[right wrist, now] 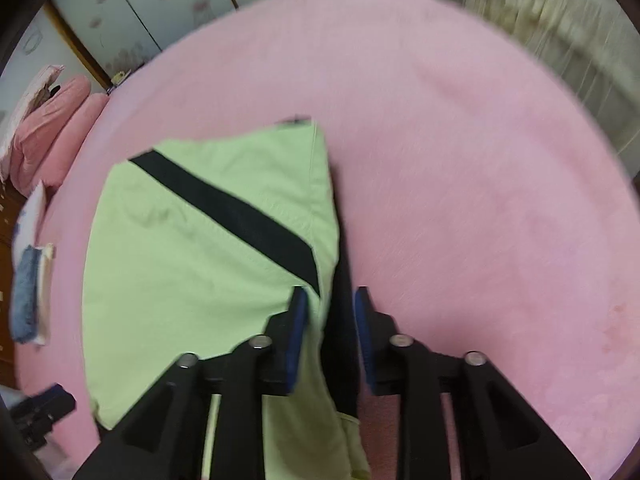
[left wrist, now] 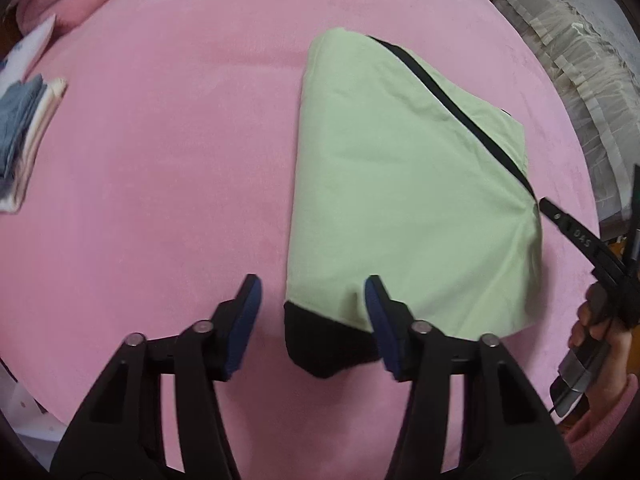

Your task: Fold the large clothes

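While both claws stood apart, gripping nothing, the soft, floppy green garment (left wrist: 400,184) wanted holding by its black cuff (left wrist: 324,344).

A pink bed (left wrist: 168,168) carries a folded light-green garment (left wrist: 400,184) with a black diagonal stripe, lying at its centre-right. At the left edge sits a small stack of folded clothes (left wrist: 20,132), denim on top. Pink pillows (right wrist: 52,128) rest at the far-left corner.

Bare pink bed (left wrist: 160,180) left of the green garment (left wrist: 400,184); folded stack (left wrist: 24,132) at the edge.
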The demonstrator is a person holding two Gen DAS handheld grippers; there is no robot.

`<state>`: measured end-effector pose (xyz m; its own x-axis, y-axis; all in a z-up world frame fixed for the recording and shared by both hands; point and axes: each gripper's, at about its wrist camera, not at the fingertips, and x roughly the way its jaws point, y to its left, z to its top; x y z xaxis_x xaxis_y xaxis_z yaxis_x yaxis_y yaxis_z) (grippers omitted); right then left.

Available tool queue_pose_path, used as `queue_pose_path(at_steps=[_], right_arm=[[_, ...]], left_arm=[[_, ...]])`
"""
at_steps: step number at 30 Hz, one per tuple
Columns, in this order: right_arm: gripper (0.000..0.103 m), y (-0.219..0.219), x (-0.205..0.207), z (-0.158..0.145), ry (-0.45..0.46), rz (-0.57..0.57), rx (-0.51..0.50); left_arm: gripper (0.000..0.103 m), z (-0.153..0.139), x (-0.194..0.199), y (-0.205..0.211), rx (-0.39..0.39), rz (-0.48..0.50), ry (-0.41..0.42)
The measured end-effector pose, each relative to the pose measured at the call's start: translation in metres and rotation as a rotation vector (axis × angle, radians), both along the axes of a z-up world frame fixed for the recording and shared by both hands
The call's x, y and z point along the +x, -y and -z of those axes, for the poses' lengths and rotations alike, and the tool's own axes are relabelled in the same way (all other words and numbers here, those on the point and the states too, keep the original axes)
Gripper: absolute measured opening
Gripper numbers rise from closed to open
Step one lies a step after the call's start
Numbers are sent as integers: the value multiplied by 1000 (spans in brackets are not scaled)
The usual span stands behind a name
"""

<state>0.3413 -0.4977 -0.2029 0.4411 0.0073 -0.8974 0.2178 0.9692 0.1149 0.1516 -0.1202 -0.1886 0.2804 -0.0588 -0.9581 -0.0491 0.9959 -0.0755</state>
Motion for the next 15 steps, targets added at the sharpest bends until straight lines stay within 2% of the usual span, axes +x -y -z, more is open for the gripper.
queue_pose_path(at_steps=[3,5,7,10,11,12,14,15], right_arm=[[28,-19,-15,-25,153,-26,-179],[42,-31,-14,-35,237,-76,-217],[43,-43,-11,-35,224,-149,-122],[43,-51,-10,-16,135,-270,194],[42,-57,-9,-5,92,-302,247],[41,-67,-10,11,30,-333,250],[14,-74,-16,35,-58,-353,194],[6,-70,-19,39,-57,-345,185]], left_arm=[[28,8,8,6,1,16,-4],[21,15,12,12,-26,35,-13],[18,28,16,19,-77,56,-49],[18,46,21,26,-51,36,-111],[18,47,21,28,-44,27,-113],[18,49,21,32,-42,18,-111],[18,53,20,36,-39,5,-111],[18,56,18,37,-31,3,-113]])
